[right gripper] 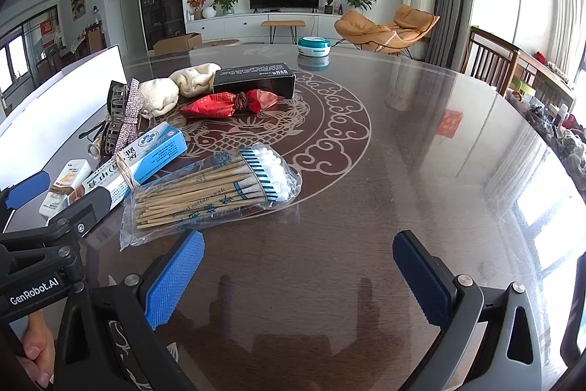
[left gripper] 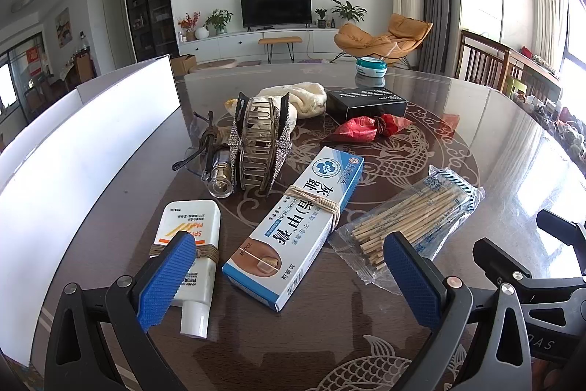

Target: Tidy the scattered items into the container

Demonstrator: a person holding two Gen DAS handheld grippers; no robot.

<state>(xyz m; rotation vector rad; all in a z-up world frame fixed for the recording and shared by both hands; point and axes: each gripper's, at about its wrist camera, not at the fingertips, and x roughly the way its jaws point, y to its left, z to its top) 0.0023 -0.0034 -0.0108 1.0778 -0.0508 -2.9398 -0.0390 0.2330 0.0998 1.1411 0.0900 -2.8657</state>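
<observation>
Blue-padded left gripper (left gripper: 289,281) is held wide open above blue-and-white carton (left gripper: 293,229), nothing gripped | blue-padded right gripper (right gripper: 298,281) is spread wide, empty, over glass-topped table (right gripper: 421,171) | clear cotton-swab bag (right gripper: 212,189) is seen beside carton | white container wall (left gripper: 73,152) is seen at left.

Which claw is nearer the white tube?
Left. The left claw hangs open right over the white tube; the right claw is farther off, past the cotton swabs.

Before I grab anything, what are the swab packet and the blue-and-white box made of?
Swab packet: thin clear plastic film, glossy and crinkled; inside, wood-coloured sticks with white, likely cotton, tips. Blue-and-white box: printed cardboard, apparently, with sharp folded edges and a slight sheen, bound by tan bands.
</observation>
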